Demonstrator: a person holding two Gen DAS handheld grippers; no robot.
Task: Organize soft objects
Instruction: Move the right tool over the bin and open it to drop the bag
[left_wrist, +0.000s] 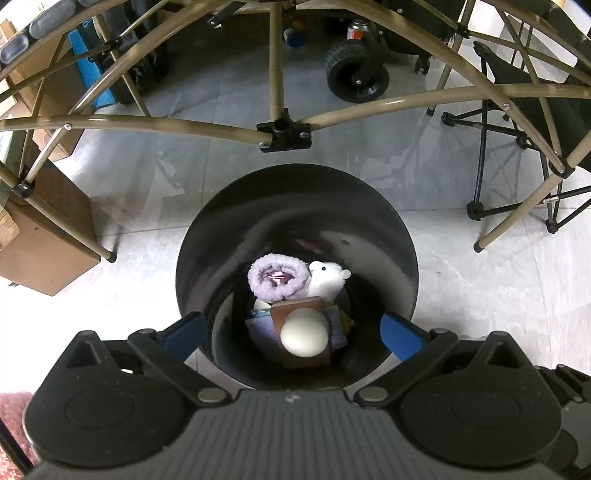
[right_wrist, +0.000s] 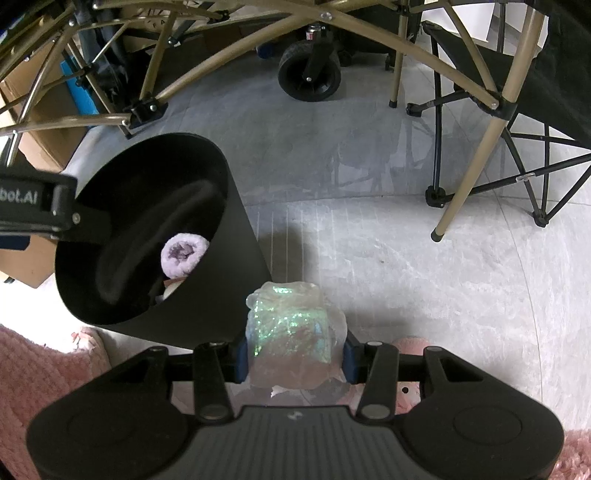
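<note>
**Glittery squishy cube held beside the bin, next to go in**

A translucent, iridescent soft cube (right_wrist: 291, 328), jelly-like and flecked with green glitter, sits squeezed between the blue pads of the right gripper (right_wrist: 293, 356), whose jaws are closed partway onto its sides. It hangs over the pale floor, just beside the near wall of a tall black round bin (right_wrist: 236, 229) and not yet over the opening.

Inside the bin lie a fluffy lilac scrunchie-like ring (left_wrist: 277, 278), a small white plush animal (left_wrist: 328, 277) touching it, and a cream-coloured ball (left_wrist: 304, 332) resting on a brown block (left_wrist: 295, 314) with grey-blue fabric beneath. The left gripper (left_wrist: 291, 332) is poised above the bin's mouth with its jaws spread as wide as they go and nothing between them; whatever it carried appears to be in the pile already.

To do the step well, I would judge that the right gripper should carry the cube sideways until it is squarely over the opening, clear of the rim, before letting go; the left gripper's arm reaches across the rim on the far side and wants avoiding. The cube looks yielding, so the grip should stay gentle, and releasing low inside the bin would keep it from bouncing out.

Around this stand tan folding frame tubes (right_wrist: 476, 158), a black wheel (right_wrist: 308, 79), cardboard boxes and a pink fuzzy rug (right_wrist: 40, 373).
</note>
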